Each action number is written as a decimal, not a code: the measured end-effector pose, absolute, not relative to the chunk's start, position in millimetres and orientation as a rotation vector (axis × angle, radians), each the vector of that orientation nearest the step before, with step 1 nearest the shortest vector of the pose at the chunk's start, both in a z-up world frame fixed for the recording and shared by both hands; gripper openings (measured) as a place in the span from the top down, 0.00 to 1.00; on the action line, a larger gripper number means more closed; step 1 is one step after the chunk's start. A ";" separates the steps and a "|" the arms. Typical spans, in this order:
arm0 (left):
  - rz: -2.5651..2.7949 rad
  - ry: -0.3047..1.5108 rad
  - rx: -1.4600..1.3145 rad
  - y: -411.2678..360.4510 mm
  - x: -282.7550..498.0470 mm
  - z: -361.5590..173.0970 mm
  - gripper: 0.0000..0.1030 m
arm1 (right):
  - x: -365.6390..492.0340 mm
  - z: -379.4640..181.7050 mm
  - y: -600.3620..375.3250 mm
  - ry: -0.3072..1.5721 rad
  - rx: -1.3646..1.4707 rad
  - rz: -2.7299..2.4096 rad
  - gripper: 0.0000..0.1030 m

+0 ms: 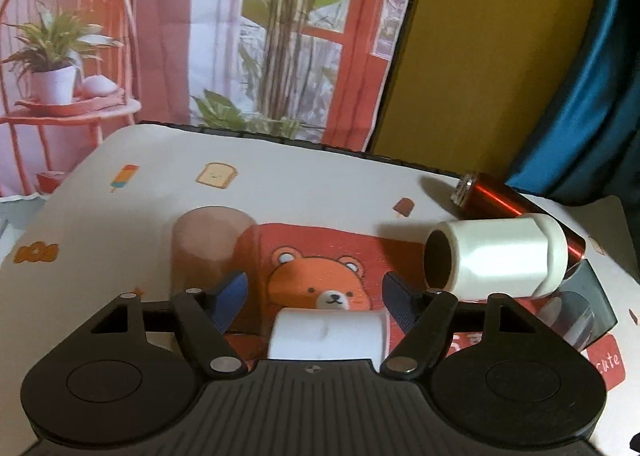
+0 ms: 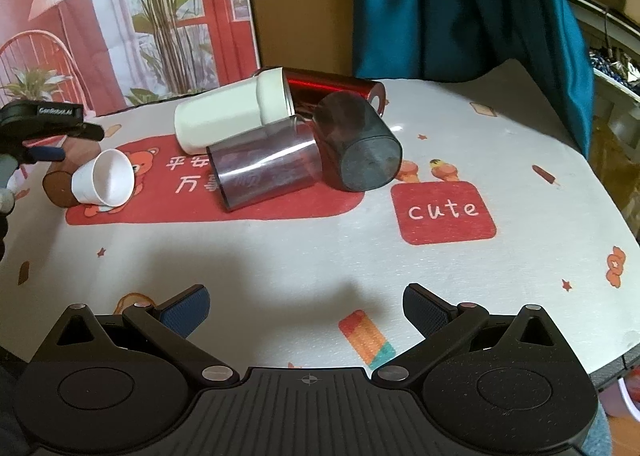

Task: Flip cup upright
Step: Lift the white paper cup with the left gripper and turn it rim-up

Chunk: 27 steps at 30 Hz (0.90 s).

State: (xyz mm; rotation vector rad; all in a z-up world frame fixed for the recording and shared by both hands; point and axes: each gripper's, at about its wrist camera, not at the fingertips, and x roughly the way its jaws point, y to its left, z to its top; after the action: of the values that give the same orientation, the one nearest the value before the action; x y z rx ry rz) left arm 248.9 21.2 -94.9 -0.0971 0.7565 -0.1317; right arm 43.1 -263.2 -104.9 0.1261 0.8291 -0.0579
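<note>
Meanwhile both the left gripper (image 1: pixel 314 298) and right gripper (image 2: pixel 306 310) gape wide, small white cup (image 2: pixel 105 182) tipped.

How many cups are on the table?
6, all lying tipped over: small white paper cup and brown cup at the left; big white cup, shiny red metal cup, clear plastic cup and dark grey cup piled together. Others may be hidden.
</note>
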 end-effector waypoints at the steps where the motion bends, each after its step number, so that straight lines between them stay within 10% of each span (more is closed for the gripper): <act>1: -0.146 0.764 -0.097 19.7 249.0 -96.5 0.26 | 43.8 -105.0 -263.3 0.830 0.126 -0.059 0.00; 27: -0.261 0.863 -0.201 22.4 214.2 -118.9 0.32 | 41.0 -102.5 -262.1 0.822 0.122 -0.052 0.00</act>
State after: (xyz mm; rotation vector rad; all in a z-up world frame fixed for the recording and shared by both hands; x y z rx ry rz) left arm 214.2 22.4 -118.9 -0.2013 0.8632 -0.2606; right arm 41.0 -262.1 -102.5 0.1225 0.8219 -0.0524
